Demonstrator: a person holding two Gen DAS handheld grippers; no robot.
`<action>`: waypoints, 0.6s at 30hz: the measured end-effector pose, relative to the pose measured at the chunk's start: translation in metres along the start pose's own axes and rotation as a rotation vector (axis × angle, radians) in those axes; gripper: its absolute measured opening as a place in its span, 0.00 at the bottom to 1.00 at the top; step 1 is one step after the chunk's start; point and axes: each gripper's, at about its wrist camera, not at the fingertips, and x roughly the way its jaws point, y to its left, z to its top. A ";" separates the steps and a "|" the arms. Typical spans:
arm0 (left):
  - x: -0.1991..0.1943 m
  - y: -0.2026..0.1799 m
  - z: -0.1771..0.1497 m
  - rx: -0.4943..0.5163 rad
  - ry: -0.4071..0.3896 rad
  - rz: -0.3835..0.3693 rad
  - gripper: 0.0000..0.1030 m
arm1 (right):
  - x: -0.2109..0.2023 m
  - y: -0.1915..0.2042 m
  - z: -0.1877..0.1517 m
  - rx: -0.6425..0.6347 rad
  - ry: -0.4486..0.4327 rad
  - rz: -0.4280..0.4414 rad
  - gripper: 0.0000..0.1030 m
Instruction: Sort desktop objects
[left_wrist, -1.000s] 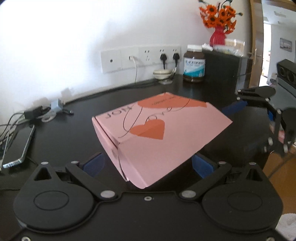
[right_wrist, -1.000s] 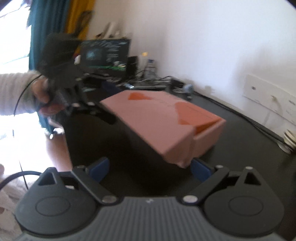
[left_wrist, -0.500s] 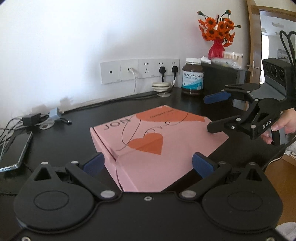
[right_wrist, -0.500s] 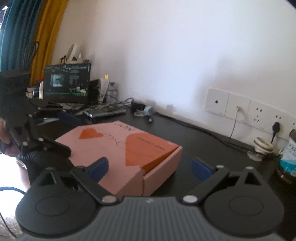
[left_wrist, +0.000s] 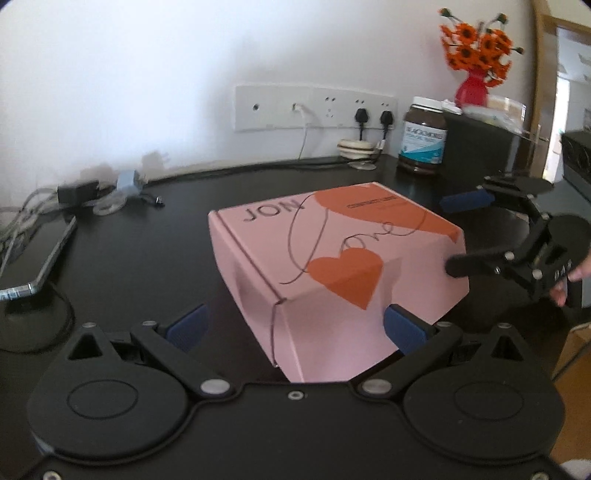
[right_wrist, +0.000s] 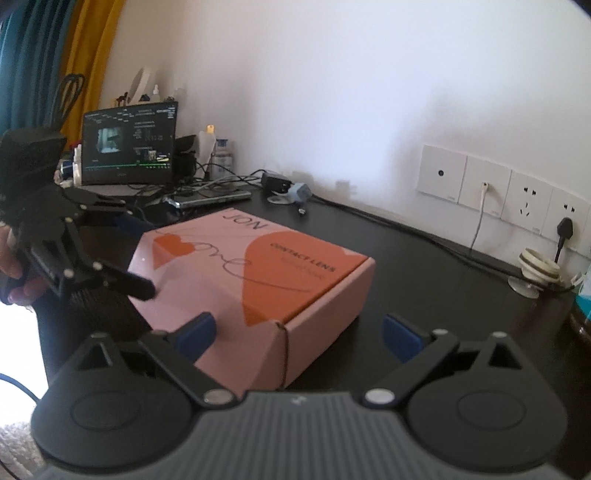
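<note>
A dark tabletop (left_wrist: 122, 254) met a white wall with a socket strip (left_wrist: 314, 108); on it the pink box (left_wrist: 343, 266), printed "JON" and "CONTACT LENS", lay flat. A brown "BLACKMORES" jar (left_wrist: 423, 136) stood behind. Both the left gripper (left_wrist: 295, 328) and the right gripper (right_wrist: 299, 334) held their jaws wide apart around the box's corners.

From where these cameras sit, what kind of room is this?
Probably a home desk or study corner: a black desk with a laptop amid tangled cables, wall sockets, a supplement jar, and orange flowers in a red vase.
</note>
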 end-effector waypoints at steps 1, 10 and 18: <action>0.002 0.001 0.000 -0.009 0.011 0.002 1.00 | 0.002 0.000 0.000 0.001 0.007 -0.001 0.94; 0.006 0.003 0.001 -0.011 0.042 0.015 1.00 | 0.011 0.010 -0.001 -0.047 0.071 0.005 0.95; 0.012 0.010 0.008 -0.016 0.038 0.082 1.00 | 0.009 -0.026 0.047 0.153 -0.077 0.079 0.99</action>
